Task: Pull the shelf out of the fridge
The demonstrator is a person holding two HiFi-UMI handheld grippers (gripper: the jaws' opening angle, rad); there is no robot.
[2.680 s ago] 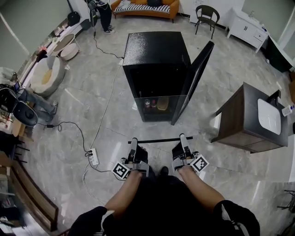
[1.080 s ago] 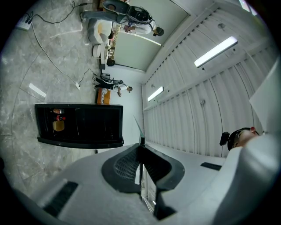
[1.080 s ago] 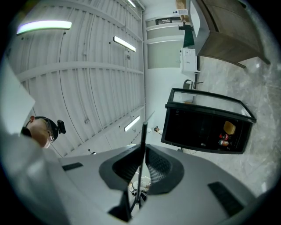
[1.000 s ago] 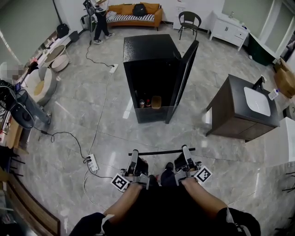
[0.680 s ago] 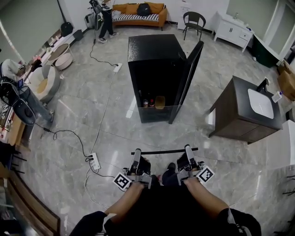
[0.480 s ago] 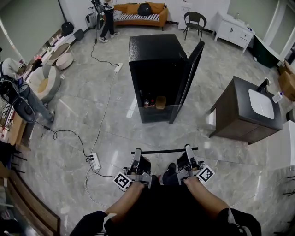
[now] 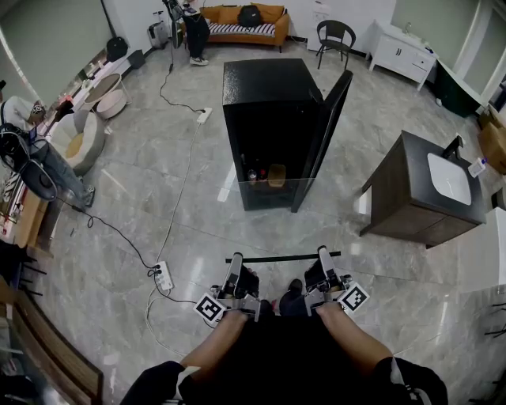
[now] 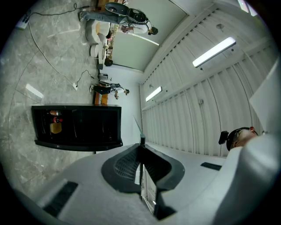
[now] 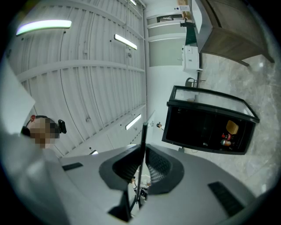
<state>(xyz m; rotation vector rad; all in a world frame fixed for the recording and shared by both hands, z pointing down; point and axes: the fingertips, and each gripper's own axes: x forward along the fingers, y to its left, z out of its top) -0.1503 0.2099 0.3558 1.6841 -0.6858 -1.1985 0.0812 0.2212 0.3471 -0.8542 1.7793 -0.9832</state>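
Observation:
The shelf is a clear glass pane with a black trim bar [image 7: 283, 258], held out in the open above the floor, well short of the black fridge [image 7: 269, 95]. My left gripper [image 7: 235, 259] is shut on the bar's left end and my right gripper [image 7: 323, 253] is shut on its right end. In the left gripper view the thin pane edge [image 8: 141, 132] stands between the pads of the left gripper [image 8: 141, 147]. In the right gripper view the dark edge [image 9: 143, 140] runs up between the pads of the right gripper [image 9: 143, 153]. The fridge door [image 7: 326, 130] stands open to the right.
Bottles and a yellow item [image 7: 267, 175] sit low inside the fridge. A dark cabinet with a white basin [image 7: 427, 194] stands at the right. A power strip [image 7: 161, 276] and cables lie on the floor at the left. A sofa [image 7: 237, 16], a chair [image 7: 334, 35] and a person [image 7: 194, 28] are at the back.
The fridge now looks farther from me than in the earliest frame. Over the last second both grippers and the shelf keep their place. The person at the back has walked right.

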